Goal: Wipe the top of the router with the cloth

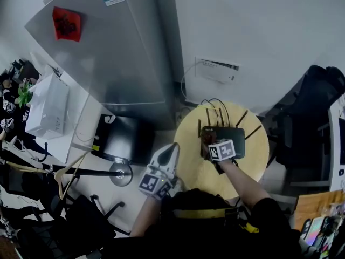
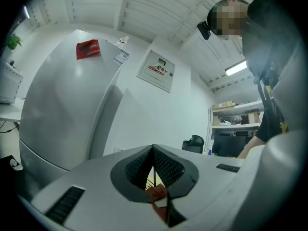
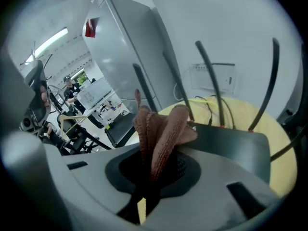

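A black router [image 1: 235,136] with several upright antennas lies on a round pale wooden table [image 1: 253,163]. My right gripper [image 1: 209,143] is at the router's near left corner, shut on a brown knitted cloth [image 1: 207,137]. In the right gripper view the cloth [image 3: 161,131] stands bunched up between the jaws and droops onto the router's top [image 3: 231,146]. My left gripper [image 1: 171,151] hovers off the table's left edge, away from the router. Its jaws meet at the tips [image 2: 153,153] with nothing held.
A tall grey refrigerator [image 1: 108,47] stands behind the table at the left, with a black box [image 1: 121,138] on the floor beside it. Cables [image 1: 213,104] run from the router to a wall panel [image 1: 218,70]. An office chair [image 1: 318,107] stands at the right.
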